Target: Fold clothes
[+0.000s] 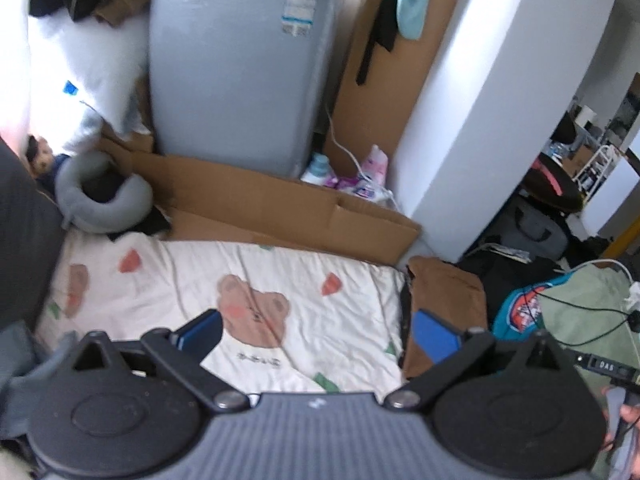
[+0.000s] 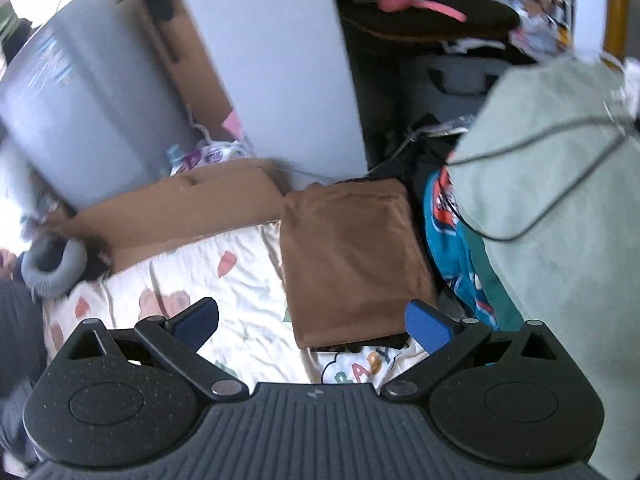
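- Brown garment [image 2: 352,256] lies folded into a neat rectangle on the bear-print sheet [image 1: 304,280], at the sheet's far right edge. Looks finished, corners squared.
- Under its near edge a dark layer peeks out, possibly another folded piece; can't tell.
- Left gripper [image 1: 316,334] hangs over the sheet with its jaws spread wide — nothing between them.
- Right gripper [image 2: 312,326] likewise spread and empty, near corner of the brown piece between its pads but untouched.
- Teal printed garment [image 2: 452,240] just right of the brown one — crumpled, not folded. My guess: next in line.
- Pale green cloth [image 2: 560,184] beyond it, draped loose with a black cable [image 2: 532,228] across it. Also undone, if it belongs to the laundry.
- Further out: cardboard [image 1: 280,204], grey appliance [image 1: 240,64], neck pillow [image 1: 100,196].
- Verdict: one item done, at least one left.
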`<state>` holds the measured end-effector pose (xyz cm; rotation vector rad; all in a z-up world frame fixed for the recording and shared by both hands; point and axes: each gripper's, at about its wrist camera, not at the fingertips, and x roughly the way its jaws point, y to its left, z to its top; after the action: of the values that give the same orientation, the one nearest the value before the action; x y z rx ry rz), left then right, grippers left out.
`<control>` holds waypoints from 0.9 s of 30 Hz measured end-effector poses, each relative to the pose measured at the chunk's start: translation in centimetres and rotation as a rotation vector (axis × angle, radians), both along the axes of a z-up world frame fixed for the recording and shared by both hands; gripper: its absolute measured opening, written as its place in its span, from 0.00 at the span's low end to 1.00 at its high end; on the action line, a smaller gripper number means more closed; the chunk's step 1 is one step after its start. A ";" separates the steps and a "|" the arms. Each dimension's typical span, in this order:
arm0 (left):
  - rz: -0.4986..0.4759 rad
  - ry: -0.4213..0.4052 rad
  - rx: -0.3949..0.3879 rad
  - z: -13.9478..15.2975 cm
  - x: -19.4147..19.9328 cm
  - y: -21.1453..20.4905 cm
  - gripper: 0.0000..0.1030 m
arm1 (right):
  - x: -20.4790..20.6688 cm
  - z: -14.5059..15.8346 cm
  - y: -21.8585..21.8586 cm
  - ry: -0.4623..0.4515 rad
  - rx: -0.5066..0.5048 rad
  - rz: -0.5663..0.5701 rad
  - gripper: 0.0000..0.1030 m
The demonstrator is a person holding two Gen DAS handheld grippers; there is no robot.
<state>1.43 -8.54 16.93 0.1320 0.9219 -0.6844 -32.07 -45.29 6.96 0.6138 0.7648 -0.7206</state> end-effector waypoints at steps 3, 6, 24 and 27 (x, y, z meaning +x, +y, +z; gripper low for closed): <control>0.021 -0.010 0.015 0.8 0.0 1.5 0.99 | 1.1 1.4 1.1 -0.020 0.011 0.022 0.99; 0.029 -0.008 0.025 0.8 -0.3 3.5 0.99 | 2.7 2.4 2.3 0.000 0.000 0.058 0.99; 0.176 0.024 -0.006 -2.2 -2.2 11.4 0.99 | 10.6 7.3 10.5 -0.037 0.030 0.251 0.99; 0.188 0.027 0.006 -3.3 -2.9 11.9 0.99 | 11.4 6.7 11.8 -0.033 0.042 0.253 0.99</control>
<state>-1.46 3.38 13.62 0.0399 0.9493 -0.5100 -20.71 -33.52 13.65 0.5535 0.8117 -0.4622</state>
